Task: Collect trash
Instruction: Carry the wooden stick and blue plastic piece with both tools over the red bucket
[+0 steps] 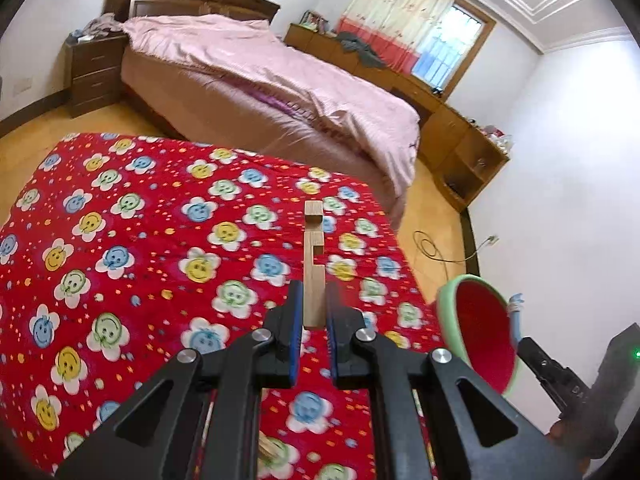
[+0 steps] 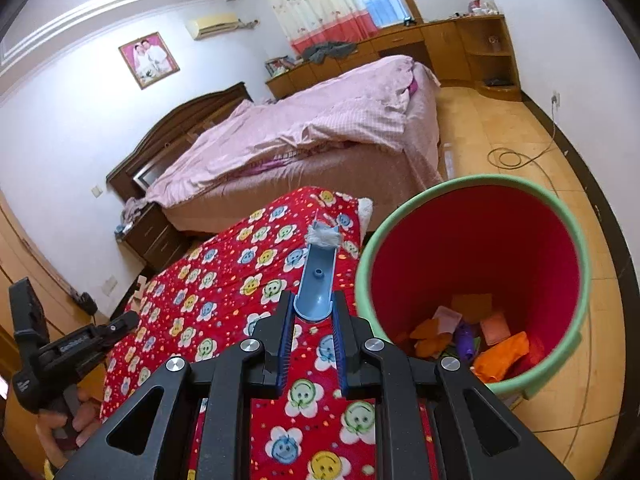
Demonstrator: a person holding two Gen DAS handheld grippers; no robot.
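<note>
My left gripper (image 1: 314,314) is shut on a notched wooden strip (image 1: 313,256) that sticks up over the red smiley-flower blanket (image 1: 140,240). In the right wrist view my right gripper (image 2: 314,314) is shut on a blue plastic channel piece (image 2: 318,280) with a white fluffy tip. It hangs above the blanket (image 2: 240,288), just left of the bin. The bin (image 2: 576,240) is green outside and red inside, and several orange, pink and purple scraps (image 2: 480,332) lie in its bottom. The same bin (image 1: 448,320) shows at the left view's lower right. The left gripper (image 2: 128,322) and a hand (image 2: 80,412) appear far left.
A bed with a pink cover (image 1: 260,80) stands beyond the blanket, with a dark nightstand (image 1: 96,72) beside it. Wooden cabinets (image 2: 460,48) line the window wall. A cable (image 2: 508,158) lies coiled on the tan floor beyond the bin.
</note>
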